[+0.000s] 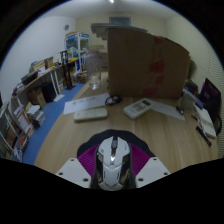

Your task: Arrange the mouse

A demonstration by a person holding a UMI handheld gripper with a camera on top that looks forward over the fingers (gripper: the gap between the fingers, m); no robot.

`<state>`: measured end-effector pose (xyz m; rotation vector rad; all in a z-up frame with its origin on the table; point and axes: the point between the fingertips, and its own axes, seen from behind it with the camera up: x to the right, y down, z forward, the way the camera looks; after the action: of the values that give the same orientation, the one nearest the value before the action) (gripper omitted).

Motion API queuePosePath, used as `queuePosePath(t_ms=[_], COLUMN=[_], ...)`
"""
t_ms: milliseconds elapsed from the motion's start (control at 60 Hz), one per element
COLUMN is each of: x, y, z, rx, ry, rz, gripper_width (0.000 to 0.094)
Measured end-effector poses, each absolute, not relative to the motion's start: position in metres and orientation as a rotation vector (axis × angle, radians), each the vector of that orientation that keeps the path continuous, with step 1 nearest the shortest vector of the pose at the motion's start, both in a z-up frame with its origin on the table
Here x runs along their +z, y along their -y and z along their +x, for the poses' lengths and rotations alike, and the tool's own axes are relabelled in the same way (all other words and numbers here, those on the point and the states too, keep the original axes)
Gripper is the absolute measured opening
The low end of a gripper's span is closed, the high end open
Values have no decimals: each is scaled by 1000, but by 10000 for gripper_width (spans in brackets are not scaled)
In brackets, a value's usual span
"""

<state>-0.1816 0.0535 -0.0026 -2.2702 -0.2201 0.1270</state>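
Bookshelves [30, 95]: along the left wall, crowded with books and small items, details too small to read.

Blue floor strip [50, 125]: between the shelves and the table's left edge.

Table [170, 140]: pale wood surface, filling the middle ground beyond the fingers.

Keyboard [90, 114]: white, flat on the table, ahead and left of the fingers.

Second white flat device [140, 108]: farther back, right of the keyboard, angled; kind unclear.

Cardboard box [148, 62]: large, brown, upright at the table's far side, flaps raised.

Gripper [113, 165]: closed onto the mouse, both fingers pressing its sides, magenta pads [88, 157] visible at either flank.

Mouse [113, 160]: white-grey with dark scroll wheel, clamped between the fingers, nose pointing forward; whether lifted or resting on the table cannot be told.

Monitor [211, 95]: dark screen at the far right, beside assorted clutter on the table's right end.
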Motion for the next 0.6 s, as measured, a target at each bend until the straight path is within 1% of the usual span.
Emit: queuePosePath(t_ms=[50,83,167,233,283,300,350,367,383,467,600], x=[-15,-12,-14,-14,-14,-14,-13,-12,-10,5,33], y=[-51,-54,-52,-53,-51,-49,-42,-39,-35,-18,32], z=[-178,-180,-179,-180,-183,-185,-188,-189,-189,-184,-175], rx=[119,128,141,144,149,156,173,180,188,210,298], ry=[216,212,198,203,238,256,287,292,293,289,306], rz=[-2297,-2276,-2277,-2276,-2278,-2280,-2290,-2291,-2289,-2250,-2177], gripper_width=[441,447,501,574,645,722,850,875,824,856,840])
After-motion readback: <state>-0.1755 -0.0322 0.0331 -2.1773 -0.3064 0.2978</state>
